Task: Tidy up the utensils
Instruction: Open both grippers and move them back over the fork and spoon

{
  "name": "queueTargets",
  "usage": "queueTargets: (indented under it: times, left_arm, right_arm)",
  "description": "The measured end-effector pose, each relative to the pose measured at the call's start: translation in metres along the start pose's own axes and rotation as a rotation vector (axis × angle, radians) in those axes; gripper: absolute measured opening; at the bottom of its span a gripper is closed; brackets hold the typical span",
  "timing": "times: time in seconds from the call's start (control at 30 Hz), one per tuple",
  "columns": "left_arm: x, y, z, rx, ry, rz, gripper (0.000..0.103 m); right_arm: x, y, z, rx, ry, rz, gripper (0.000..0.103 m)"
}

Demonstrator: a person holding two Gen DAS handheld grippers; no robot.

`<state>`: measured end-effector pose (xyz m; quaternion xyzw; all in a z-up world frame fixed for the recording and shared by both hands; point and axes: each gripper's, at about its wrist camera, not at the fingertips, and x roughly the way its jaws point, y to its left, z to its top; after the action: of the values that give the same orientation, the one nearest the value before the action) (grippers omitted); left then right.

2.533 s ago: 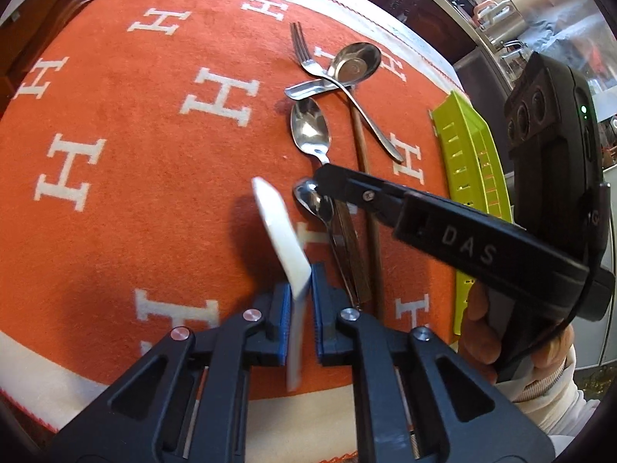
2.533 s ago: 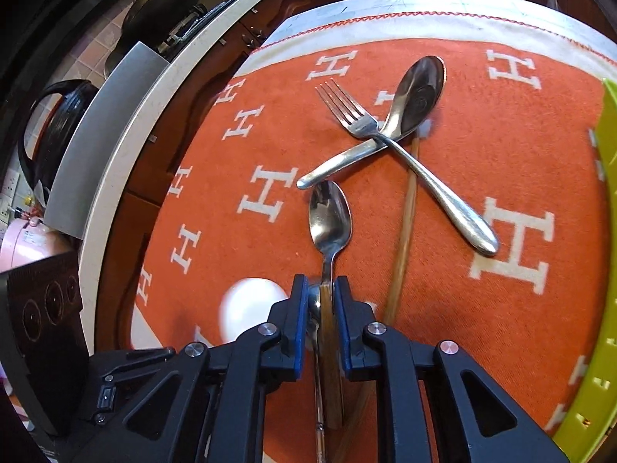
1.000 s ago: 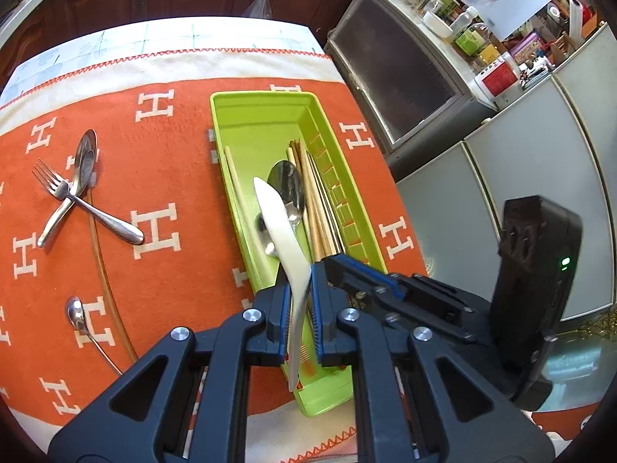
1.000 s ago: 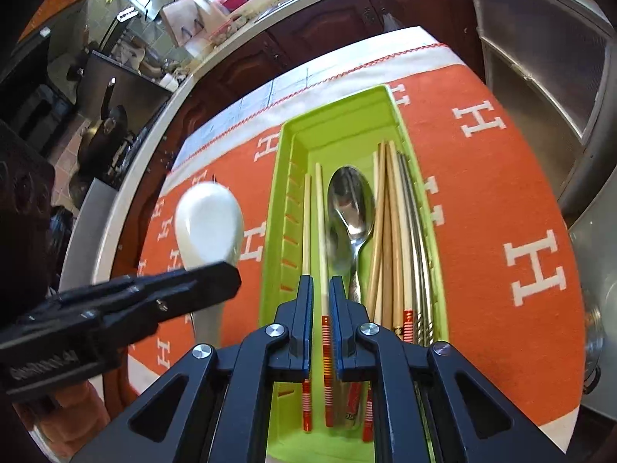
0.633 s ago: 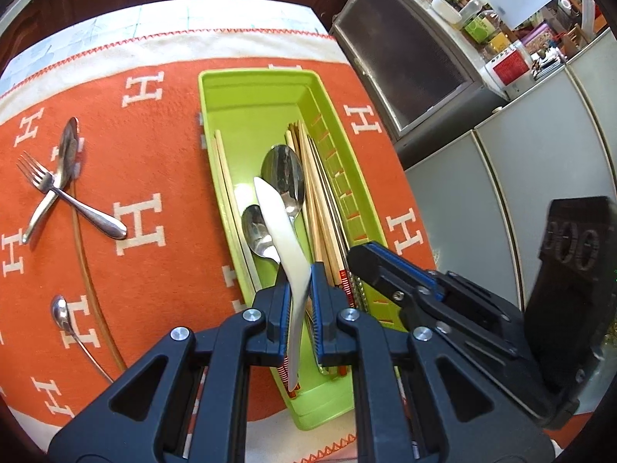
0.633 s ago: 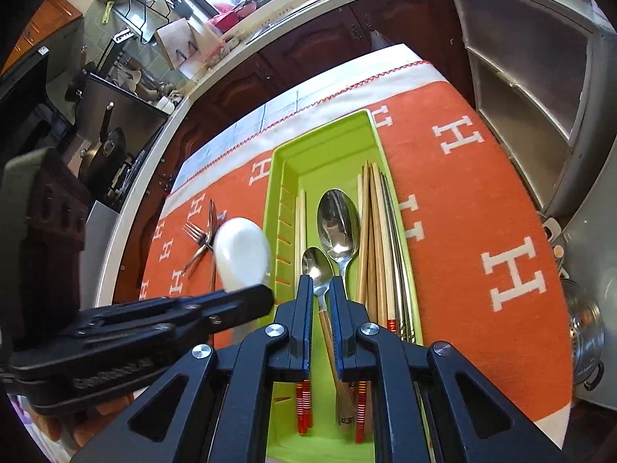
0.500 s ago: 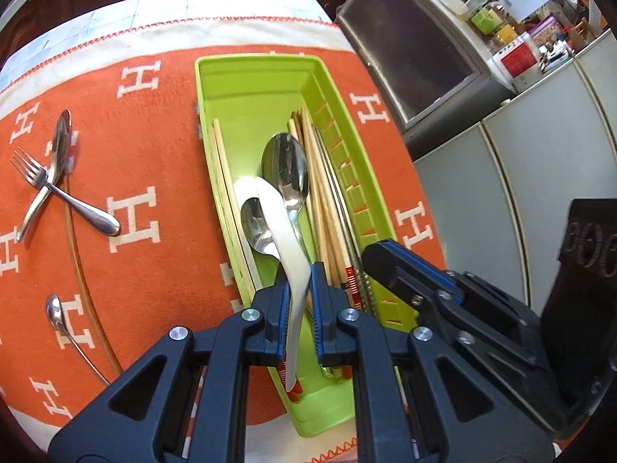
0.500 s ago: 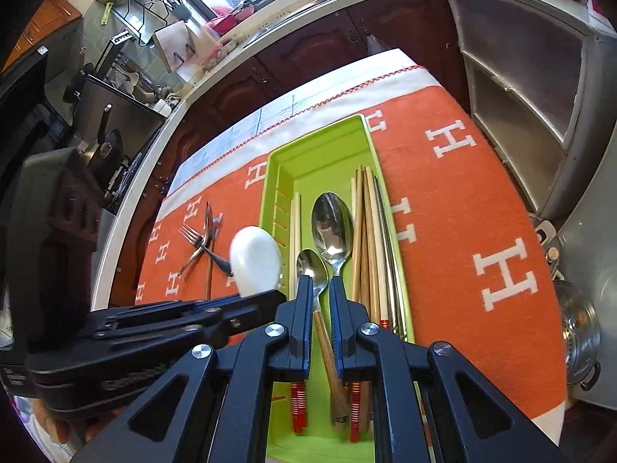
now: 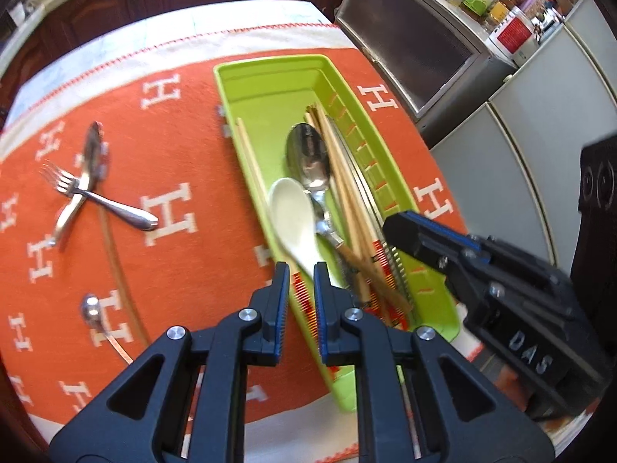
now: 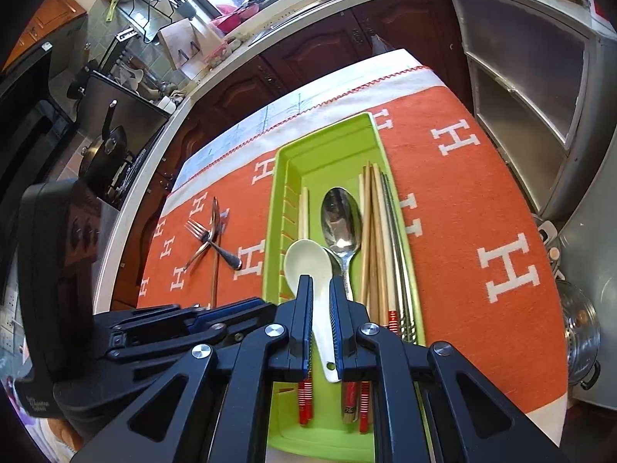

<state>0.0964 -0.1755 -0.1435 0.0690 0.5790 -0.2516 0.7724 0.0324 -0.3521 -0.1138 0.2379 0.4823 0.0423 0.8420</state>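
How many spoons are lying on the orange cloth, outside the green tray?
2. A large spoon lies crossed with the fork, on the left; a small spoon lies nearer the camera. Others may be hidden.

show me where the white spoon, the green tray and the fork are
white spoon [image 9: 293, 214], left wrist view, on its bowl
green tray [image 9: 270, 85], left wrist view, on its bare floor at the far end
fork [image 9: 58, 178], left wrist view, on its tines

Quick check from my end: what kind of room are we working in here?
Most likely a home kitchen. A counter with wooden cabinet doors runs behind the table, pans sit on a stove at the left, and jars crowd the top of a cupboard.
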Motion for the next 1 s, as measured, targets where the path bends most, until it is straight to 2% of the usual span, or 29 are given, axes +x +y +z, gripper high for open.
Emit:
queueTargets:
  times: [0.13,0.3,0.73,1.0]
  left_arm:
    - [-0.018,0.012,-0.014,0.020,-0.029,0.046,0.012]
    - [-0.040,0.043,-0.030,-0.032,-0.055,0.070,0.030]
    - [-0.100,0.133,-0.059,-0.192,-0.156,0.149,0.033]
    - [-0.105,0.179,-0.049,-0.255,-0.174,0.153,0.035]
  right_arm:
    - [0.001,0.010,-0.001,-0.019,0.008,0.007,0.009]
    - [0.004,0.027,-0.002,-0.061,0.024,0.018,0.009]
    - [0.025,0.106,-0.008,-0.253,0.100,0.064,0.009]
    - [0.061,0.166,0.011,-0.391,0.152,0.073,0.009]
